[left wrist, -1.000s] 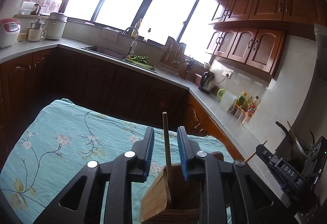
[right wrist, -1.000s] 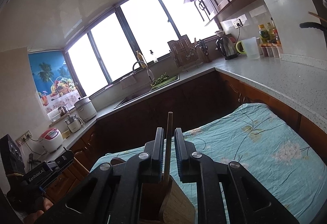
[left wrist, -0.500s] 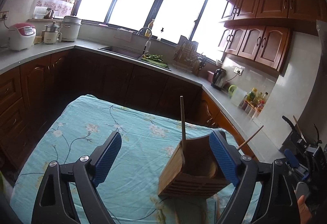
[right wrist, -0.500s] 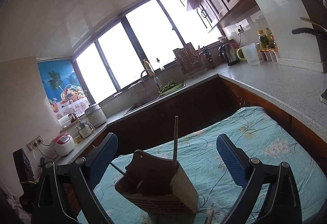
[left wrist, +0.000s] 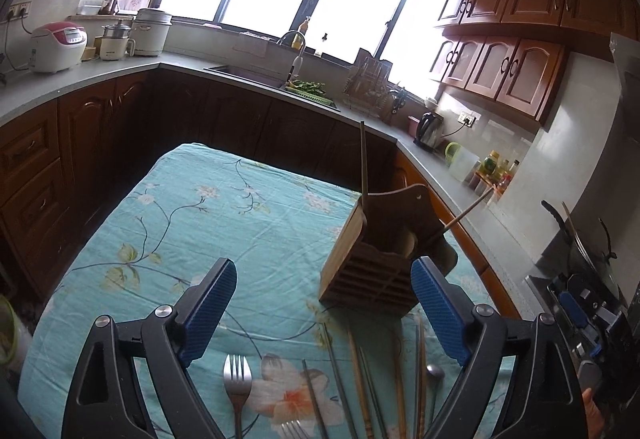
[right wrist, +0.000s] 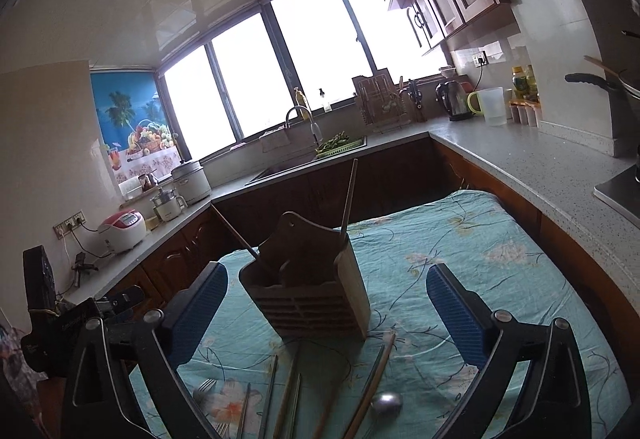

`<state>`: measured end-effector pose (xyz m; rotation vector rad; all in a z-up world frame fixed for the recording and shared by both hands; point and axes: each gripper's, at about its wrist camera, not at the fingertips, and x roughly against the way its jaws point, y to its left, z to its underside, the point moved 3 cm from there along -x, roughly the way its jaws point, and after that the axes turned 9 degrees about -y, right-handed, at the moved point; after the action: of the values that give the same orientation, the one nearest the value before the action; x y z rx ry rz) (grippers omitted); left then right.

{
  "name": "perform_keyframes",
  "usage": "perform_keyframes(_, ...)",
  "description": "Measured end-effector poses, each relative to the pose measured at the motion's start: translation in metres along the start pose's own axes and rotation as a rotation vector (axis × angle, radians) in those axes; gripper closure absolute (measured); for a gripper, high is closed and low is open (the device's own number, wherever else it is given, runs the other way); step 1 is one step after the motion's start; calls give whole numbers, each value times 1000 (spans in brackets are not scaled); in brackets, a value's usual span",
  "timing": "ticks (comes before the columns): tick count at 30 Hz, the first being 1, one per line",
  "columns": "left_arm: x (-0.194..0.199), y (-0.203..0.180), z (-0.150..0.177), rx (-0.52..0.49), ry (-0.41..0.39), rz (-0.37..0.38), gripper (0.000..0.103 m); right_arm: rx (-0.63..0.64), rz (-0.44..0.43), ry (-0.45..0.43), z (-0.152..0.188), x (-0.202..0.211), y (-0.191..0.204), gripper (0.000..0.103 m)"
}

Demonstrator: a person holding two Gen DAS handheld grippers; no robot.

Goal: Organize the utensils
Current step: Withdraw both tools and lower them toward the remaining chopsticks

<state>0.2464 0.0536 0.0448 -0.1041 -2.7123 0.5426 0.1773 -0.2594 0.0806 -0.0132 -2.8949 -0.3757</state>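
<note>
Grippers wide: your left gripper [left wrist: 323,313] and right gripper [right wrist: 327,313] both hang with fingers apart and empty above the teal cloth [left wrist: 208,215]. Between and beyond them stands the wooden holder [right wrist: 308,291], two chopsticks [right wrist: 347,199] already in it; the rest of the chopsticks [left wrist: 358,383], a fork [left wrist: 237,379] and a spoon [right wrist: 386,403] lie just below. Pick one piece by mid-shaft, lift it clear of its neighbours, then lower it upright into a slot

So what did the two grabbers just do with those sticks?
Both let go. The left gripper and right gripper each dropped a chopstick into the wooden holder, opened wide and pulled back. The holder stayed put on the tablecloth; the fork waits.
</note>
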Motion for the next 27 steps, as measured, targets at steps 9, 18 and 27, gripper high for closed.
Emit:
perform_keyframes(9,11,1,14,-13,79,-15,15,-43,60,105,42,11,-26,2)
perform_keyframes(18,-2,-5,16,-37,153,-35,15,-42,77,180,63,5,-36,3)
perform_keyframes(27,-26,-9,13,-49,211,-48,25,-16,86,224,62,-20,-35,15)
